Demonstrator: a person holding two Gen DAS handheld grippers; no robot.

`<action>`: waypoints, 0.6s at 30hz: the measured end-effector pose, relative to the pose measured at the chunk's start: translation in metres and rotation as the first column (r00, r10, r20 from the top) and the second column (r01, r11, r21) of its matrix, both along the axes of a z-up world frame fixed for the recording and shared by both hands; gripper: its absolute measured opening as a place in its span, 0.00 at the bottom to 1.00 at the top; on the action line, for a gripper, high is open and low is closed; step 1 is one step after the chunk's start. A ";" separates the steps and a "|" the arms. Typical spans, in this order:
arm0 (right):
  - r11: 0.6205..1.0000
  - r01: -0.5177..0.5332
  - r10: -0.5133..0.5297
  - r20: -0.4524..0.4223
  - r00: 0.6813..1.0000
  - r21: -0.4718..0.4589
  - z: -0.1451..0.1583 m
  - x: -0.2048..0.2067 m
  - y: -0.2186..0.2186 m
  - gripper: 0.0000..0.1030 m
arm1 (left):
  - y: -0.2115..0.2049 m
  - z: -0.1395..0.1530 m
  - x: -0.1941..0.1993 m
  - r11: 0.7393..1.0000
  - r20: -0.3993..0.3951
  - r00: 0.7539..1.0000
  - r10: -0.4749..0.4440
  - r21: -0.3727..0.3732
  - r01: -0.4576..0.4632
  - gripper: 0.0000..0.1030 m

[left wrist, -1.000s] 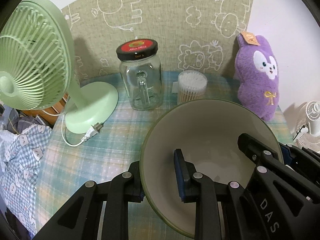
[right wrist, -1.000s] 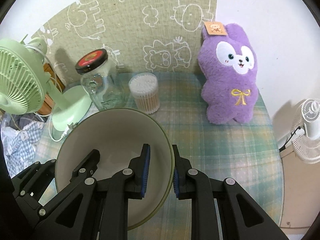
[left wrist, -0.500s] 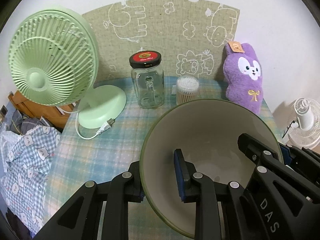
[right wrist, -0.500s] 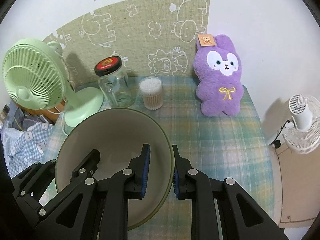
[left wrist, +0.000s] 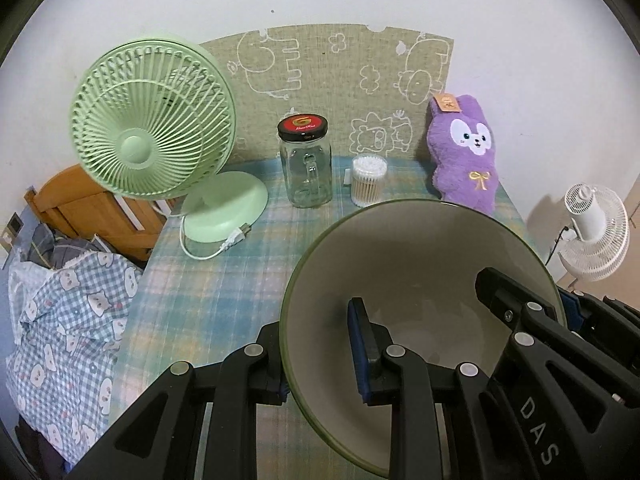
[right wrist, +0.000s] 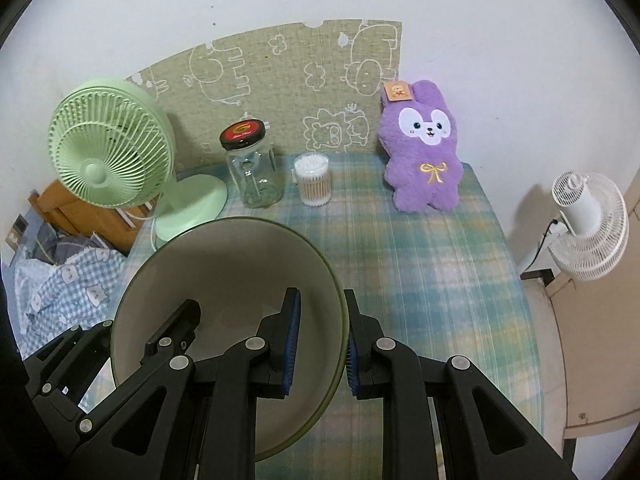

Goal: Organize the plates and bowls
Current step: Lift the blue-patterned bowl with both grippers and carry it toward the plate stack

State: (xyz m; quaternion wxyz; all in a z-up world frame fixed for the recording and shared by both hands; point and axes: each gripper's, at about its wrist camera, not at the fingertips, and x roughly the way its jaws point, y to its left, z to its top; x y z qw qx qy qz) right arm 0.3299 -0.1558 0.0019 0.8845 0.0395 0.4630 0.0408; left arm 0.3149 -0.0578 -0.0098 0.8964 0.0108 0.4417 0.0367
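Note:
A large cream bowl with a green rim (left wrist: 420, 264) (right wrist: 224, 272) hangs above the plaid table, held from both sides. My left gripper (left wrist: 320, 352) is shut on the bowl's left rim, one blue pad inside the bowl and one outside. My right gripper (right wrist: 318, 340) is shut on the opposite rim in the same way. Each view shows the other gripper's black fingers at the far edge of the bowl. No plates or other bowls are in view.
On the plaid tablecloth (right wrist: 420, 264) stand a green desk fan (left wrist: 152, 120), a glass jar with a red-black lid (left wrist: 306, 164), a tub of cotton swabs (left wrist: 368, 180) and a purple plush rabbit (right wrist: 424, 152). A white fan (right wrist: 588, 224) stands right of the table; checked bedding (left wrist: 68, 312) lies left.
Both grippers have lifted and pulled back from the wall with the bowl still gripped; the fan, jar and plush now look smaller and farther, and more table shows.

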 end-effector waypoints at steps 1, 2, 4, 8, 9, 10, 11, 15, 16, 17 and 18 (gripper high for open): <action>1.000 0.001 -0.001 -0.001 1.000 -0.001 0.001 -0.006 0.001 0.22 | 0.001 0.001 -0.006 1.000 0.000 1.000 -0.001 -0.001 0.001 0.22; 1.000 0.000 0.000 -0.001 1.000 -0.001 0.002 -0.010 0.001 0.22 | 0.001 0.002 -0.011 1.000 0.000 1.000 -0.001 -0.001 0.001 0.22; 1.000 0.001 -0.001 -0.001 1.000 -0.002 0.004 -0.023 0.002 0.22 | 0.001 0.003 -0.021 1.000 -0.001 1.000 -0.002 -0.001 0.002 0.21; 1.000 0.004 -0.004 0.000 1.000 -0.007 0.006 -0.045 0.005 0.22 | 0.002 0.004 -0.040 1.000 -0.002 1.000 -0.007 -0.006 0.007 0.22; 1.000 0.006 -0.006 -0.001 1.000 -0.008 0.007 -0.051 0.005 0.22 | 0.002 0.004 -0.045 1.000 -0.002 1.000 -0.008 -0.007 0.008 0.22; 1.000 0.008 -0.008 -0.002 1.000 -0.008 0.007 -0.055 0.005 0.22 | 0.003 0.003 -0.050 1.000 -0.004 1.000 -0.010 -0.009 0.010 0.22; 1.000 0.010 -0.010 -0.002 1.000 -0.009 0.007 -0.061 0.006 0.22 | 0.003 0.003 -0.054 1.000 -0.004 1.000 -0.011 -0.010 0.011 0.22; 1.000 0.016 -0.016 -0.005 1.000 -0.013 0.005 -0.080 0.008 0.22 | 0.005 0.001 -0.070 1.000 -0.006 1.000 -0.017 -0.017 0.017 0.22; 1.000 0.017 -0.017 -0.006 1.000 -0.014 0.004 -0.083 0.009 0.22 | 0.006 -0.001 -0.075 1.000 -0.008 1.000 -0.018 -0.019 0.018 0.22; 1.000 0.019 -0.020 -0.009 1.000 -0.014 0.003 -0.089 0.010 0.22 | 0.006 -0.002 -0.079 1.000 -0.009 1.000 -0.019 -0.019 0.019 0.22; 1.000 0.022 -0.023 -0.012 1.000 -0.013 0.001 -0.092 0.010 0.22 | 0.007 -0.005 -0.084 1.000 -0.012 1.000 -0.022 -0.019 0.022 0.22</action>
